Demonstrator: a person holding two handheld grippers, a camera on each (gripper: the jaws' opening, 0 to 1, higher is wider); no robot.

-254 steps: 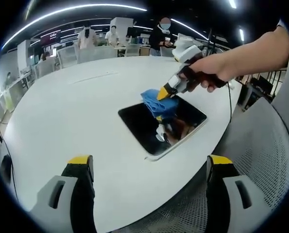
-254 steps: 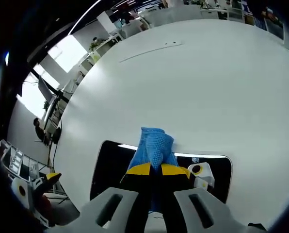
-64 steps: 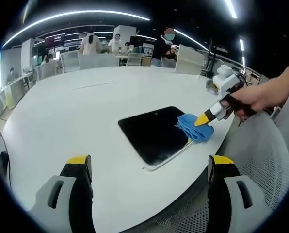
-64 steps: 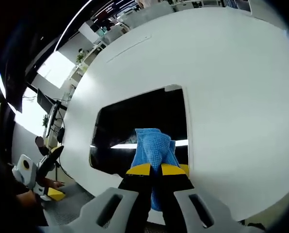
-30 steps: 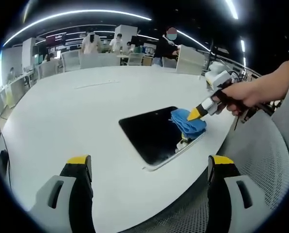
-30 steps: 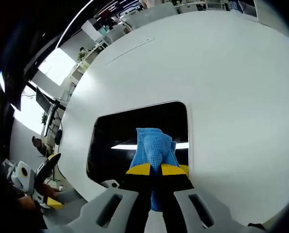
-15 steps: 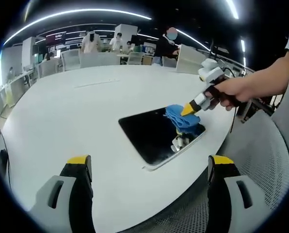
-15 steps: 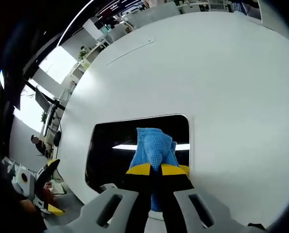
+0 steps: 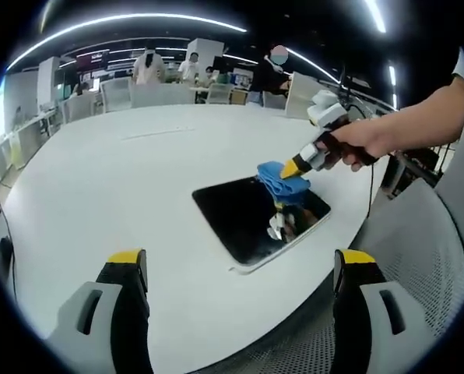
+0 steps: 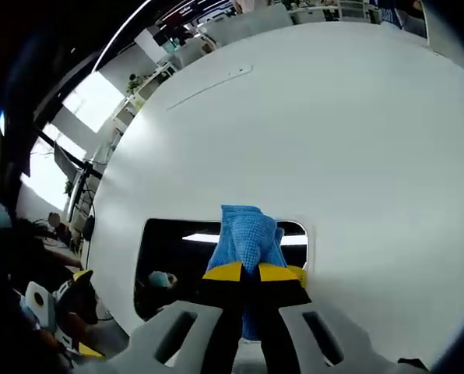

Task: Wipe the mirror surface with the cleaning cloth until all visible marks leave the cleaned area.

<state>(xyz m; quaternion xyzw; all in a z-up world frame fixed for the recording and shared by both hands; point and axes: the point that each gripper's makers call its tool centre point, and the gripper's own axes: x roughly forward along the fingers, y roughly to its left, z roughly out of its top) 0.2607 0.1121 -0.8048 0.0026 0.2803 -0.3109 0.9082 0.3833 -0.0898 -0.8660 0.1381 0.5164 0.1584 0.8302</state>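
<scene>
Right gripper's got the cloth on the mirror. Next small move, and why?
Probably drag the cleaning cloth back across the mirror toward its near edge. The right gripper, shut on it, sits at the far corner, so most of the dark glass lies unwiped below.

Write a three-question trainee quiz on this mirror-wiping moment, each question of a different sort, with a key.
1. True or false: the right gripper is shut on the blue cleaning cloth.
2. Multiple choice: where is the cloth pressed on the mirror in the left gripper view?
A. at the mirror's far corner, toward the people in the background
B. at the mirror's near edge, closest to the left gripper
C. on the white table, away from the mirror
3. Fill in: the left gripper is ____, its fingers spread wide and holding nothing.

Key: 1 true; 2 A; 3 open.
</scene>
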